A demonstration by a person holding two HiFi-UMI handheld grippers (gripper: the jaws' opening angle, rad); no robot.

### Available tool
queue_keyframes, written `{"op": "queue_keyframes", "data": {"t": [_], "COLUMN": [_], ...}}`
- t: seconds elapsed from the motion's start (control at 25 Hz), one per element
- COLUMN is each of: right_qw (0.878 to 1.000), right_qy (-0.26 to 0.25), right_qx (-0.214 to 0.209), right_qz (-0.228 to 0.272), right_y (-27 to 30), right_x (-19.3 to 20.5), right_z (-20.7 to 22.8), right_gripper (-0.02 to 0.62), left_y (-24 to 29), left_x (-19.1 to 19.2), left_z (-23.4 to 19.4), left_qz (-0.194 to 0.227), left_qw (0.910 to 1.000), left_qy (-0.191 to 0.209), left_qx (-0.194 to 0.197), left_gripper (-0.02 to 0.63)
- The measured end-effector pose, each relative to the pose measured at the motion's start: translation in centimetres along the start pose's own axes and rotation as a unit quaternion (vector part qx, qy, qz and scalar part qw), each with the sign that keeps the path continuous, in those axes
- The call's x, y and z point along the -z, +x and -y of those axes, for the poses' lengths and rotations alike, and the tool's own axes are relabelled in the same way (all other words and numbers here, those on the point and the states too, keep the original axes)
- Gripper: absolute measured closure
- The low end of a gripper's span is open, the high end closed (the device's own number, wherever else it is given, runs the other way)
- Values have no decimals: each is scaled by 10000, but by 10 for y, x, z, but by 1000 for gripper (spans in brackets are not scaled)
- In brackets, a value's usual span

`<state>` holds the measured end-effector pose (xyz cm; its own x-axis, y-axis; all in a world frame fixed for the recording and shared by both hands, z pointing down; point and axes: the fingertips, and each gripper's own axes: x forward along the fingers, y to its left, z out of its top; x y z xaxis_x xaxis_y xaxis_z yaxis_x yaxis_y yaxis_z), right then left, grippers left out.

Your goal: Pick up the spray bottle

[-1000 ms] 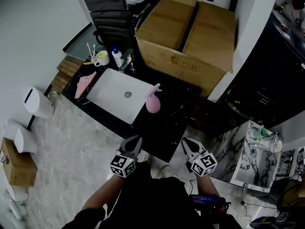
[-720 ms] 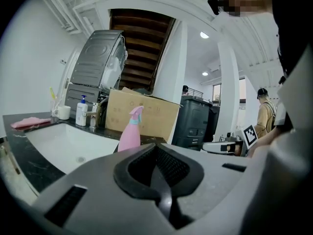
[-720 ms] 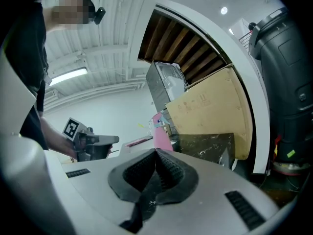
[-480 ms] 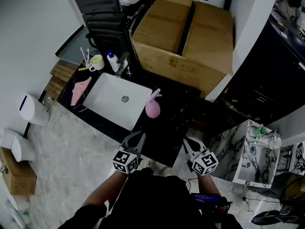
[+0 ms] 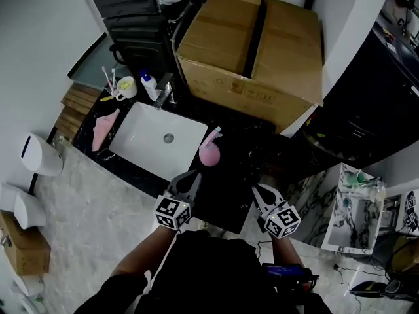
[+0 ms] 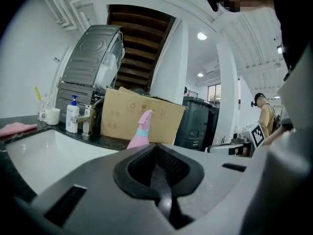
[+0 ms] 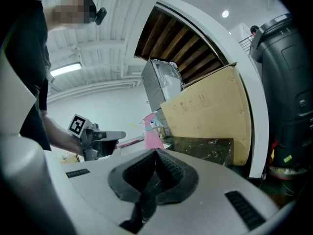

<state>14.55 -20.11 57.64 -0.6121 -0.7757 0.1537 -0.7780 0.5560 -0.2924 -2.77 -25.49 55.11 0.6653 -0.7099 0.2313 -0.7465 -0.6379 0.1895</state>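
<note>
A pink spray bottle (image 5: 209, 150) with a pale trigger head stands upright on the black counter (image 5: 229, 182), at the right edge of the white sink (image 5: 141, 150). My left gripper (image 5: 191, 176) is shut and empty, just short of the bottle on its near side. In the left gripper view the bottle (image 6: 141, 131) rises straight beyond the closed jaws (image 6: 155, 148). My right gripper (image 5: 260, 191) is also shut and empty, to the bottle's near right. The right gripper view shows the bottle (image 7: 152, 131) left of centre past its own jaws (image 7: 156, 153).
A large cardboard box (image 5: 255, 51) fills the back of the counter. Behind the sink stand a faucet (image 5: 163, 89), a soap pump bottle (image 5: 148, 85) and a cup with toothbrushes (image 5: 123, 87). A pink cloth (image 5: 101, 128) lies left of the sink. A marbled stand (image 5: 357, 214) is at the right.
Both grippers have moved forward over the counter's near edge, closer to the spray bottle, the left one more. Both have stayed shut.
</note>
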Motion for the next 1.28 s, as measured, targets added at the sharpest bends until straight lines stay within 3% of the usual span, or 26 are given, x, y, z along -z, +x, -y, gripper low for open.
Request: {"op": "queue_keyframes", "data": {"t": [0.2,0.68,1.28], "right_qw": [9999,9985,9965], "right_qy": [61,162,291], "right_qx": [134,525,776], "right_qz": [-40,-6,-60], "right_y": [1,-5,-7], "right_x": [1,0,0], "right_z": [7,26,36], "right_gripper": [569,569,569], "left_y": [21,65,97], "left_x": [-10,-32,-29], "left_z": [-7,-21,-26], "left_qz": [5,18,-190], "left_qw": [10000,9993,9941], "left_qy": [53,305,821], "left_qx": [67,215,682], "left_gripper": [583,437,424]}}
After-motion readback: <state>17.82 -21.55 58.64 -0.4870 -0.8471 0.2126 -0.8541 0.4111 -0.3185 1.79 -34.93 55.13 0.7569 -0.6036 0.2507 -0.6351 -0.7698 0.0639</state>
